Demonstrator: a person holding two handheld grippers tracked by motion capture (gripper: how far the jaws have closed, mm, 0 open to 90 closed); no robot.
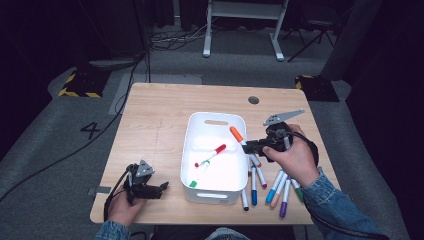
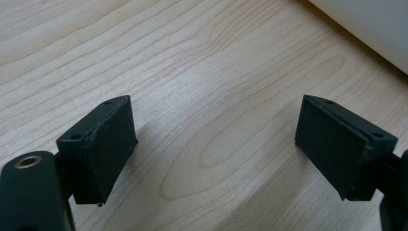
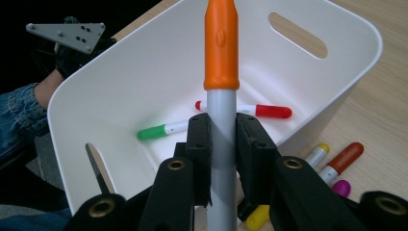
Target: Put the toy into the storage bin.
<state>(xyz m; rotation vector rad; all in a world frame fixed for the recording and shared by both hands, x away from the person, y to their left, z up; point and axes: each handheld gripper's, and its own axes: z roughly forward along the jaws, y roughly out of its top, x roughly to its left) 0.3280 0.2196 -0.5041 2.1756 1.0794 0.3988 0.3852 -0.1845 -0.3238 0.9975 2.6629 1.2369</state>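
Table (image 1: 160, 120) carries a white bin (image 1: 212, 120) at centre. Right gripper (image 1: 248, 146) has its jaws clamped on the orange-capped marker (image 1: 236, 134), held over the bin's right rim. Red marker (image 1: 216, 150) and green marker (image 1: 193, 183) lie inside; loose markers (image 1: 272, 187) crowd the table just right of the bin. Left gripper (image 1: 162, 187) sits near the front-left edge, jaws apart, nothing between them.

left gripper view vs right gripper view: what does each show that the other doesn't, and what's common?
Left gripper view alone: the left gripper, jaws wide apart with nothing between them, over bare wooden table.

Right gripper view alone: the right gripper shut on an orange-capped marker; a red-capped marker and a green-capped marker lying inside the bin; loose markers on the table beside it.

Both: the white bin and the wood tabletop.
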